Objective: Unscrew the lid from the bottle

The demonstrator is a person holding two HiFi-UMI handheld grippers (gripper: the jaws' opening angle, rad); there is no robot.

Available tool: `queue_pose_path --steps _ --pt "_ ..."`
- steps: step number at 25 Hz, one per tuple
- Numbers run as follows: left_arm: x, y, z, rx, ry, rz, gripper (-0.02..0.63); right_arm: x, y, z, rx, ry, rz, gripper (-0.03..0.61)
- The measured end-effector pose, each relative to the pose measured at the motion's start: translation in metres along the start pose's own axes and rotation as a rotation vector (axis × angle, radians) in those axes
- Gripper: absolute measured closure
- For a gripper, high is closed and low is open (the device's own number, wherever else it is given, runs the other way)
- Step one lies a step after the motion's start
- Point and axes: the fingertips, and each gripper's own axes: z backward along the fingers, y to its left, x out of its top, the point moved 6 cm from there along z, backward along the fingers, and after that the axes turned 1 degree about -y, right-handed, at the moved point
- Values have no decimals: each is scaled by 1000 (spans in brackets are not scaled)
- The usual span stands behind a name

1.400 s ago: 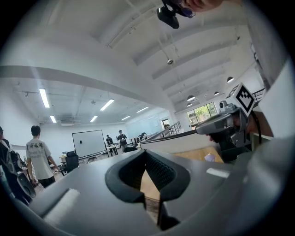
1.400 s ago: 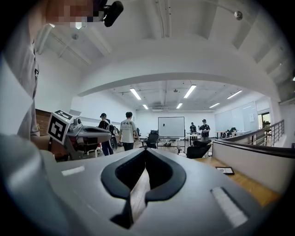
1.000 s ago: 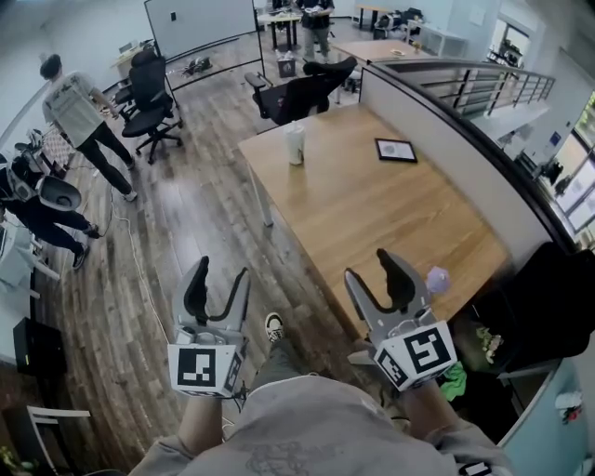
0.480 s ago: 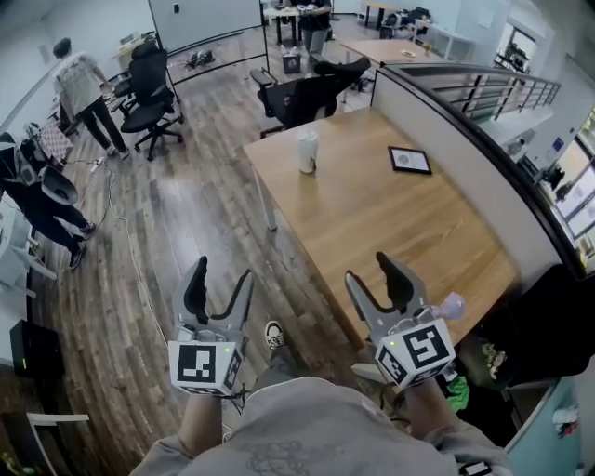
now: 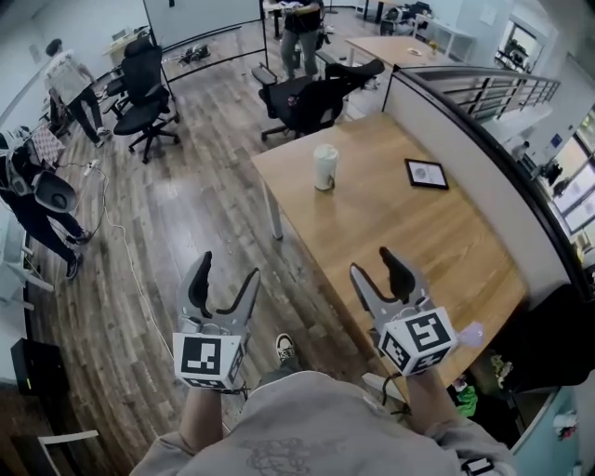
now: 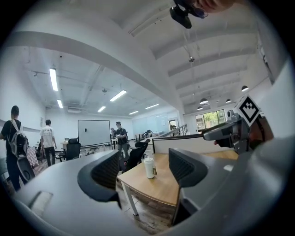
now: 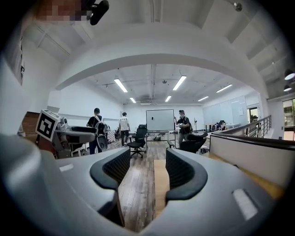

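White bottle, lid seemingly on, stands upright near the far corner of the wooden table, well apart from us. We hold both tools low, likely pre-approach. The left gripper is opening, empty; the right gripper is parted, empty. Left gripper view frames the bottle far beyond its jaws; right gripper view misses it.

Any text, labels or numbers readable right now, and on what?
No readable text anywhere.
Bottle: white, any label too small to read.
Tablet: a round graphic, print too small to read.
Marker cubes: black-and-white square patterns, no letters.
Whiteboard: no legible writing.
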Motion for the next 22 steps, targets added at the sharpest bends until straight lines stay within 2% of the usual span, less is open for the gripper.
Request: queue_pose_path --steps 8,13,22 --pt "-16 71 -55 -72 32 8 275 8 0 -88 -33 83 22 353" --pt "-31 97 -85 -121 61 -4 272 5 0 -131 -46 109 15 353" --pt "-44 131 -136 -151 87 15 265 -11 -22 -190 -81 209 -15 354"
